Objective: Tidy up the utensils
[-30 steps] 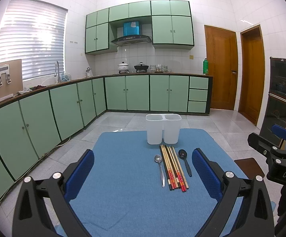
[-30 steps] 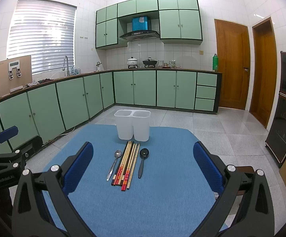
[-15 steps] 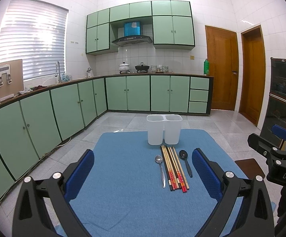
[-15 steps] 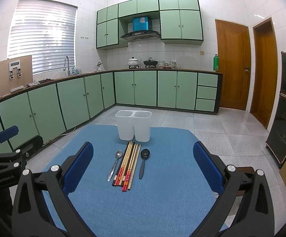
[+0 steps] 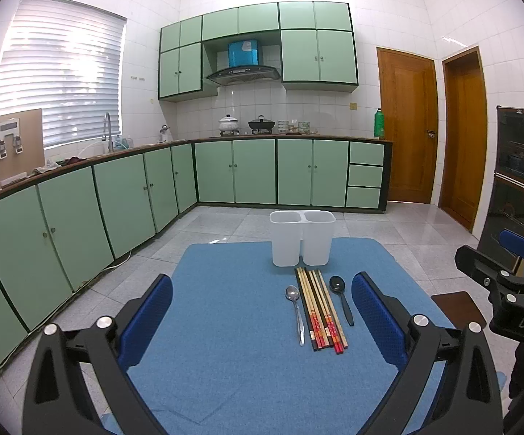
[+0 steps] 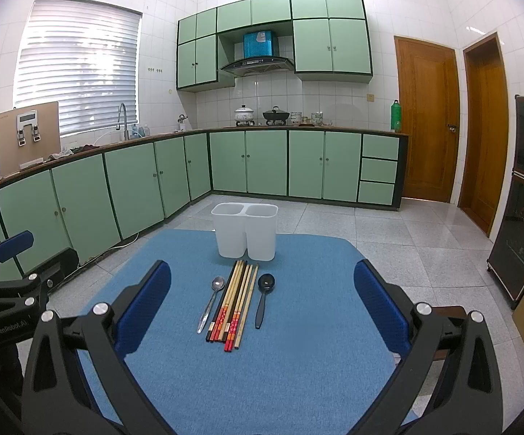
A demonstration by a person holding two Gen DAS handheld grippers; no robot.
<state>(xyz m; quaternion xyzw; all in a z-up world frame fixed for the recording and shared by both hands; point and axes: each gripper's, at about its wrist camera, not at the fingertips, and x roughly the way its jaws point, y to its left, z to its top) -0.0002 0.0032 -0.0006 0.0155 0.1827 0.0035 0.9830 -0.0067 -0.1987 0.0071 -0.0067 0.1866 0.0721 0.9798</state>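
Two spread grippers hover over a blue table with utensils laid before a white holder.

On the blue table [image 6: 298, 362], going left to right, the left gripper [image 5: 262, 320] hangs released, jaws wide apart and holding nothing, above the near edge. A metal spoon [image 6: 211, 301] lies just left of a bundle of chopsticks [image 6: 235, 302], and a black spoon [image 6: 263, 299] lies just right of the bundle, all pointing toward the far edge. A white two-compartment utensil holder [image 6: 244, 230] stands upright near the far edge, just beyond the chopstick tips, both compartments empty. The right gripper [image 6: 262, 302] is likewise released, jaws wide, grasping nothing.
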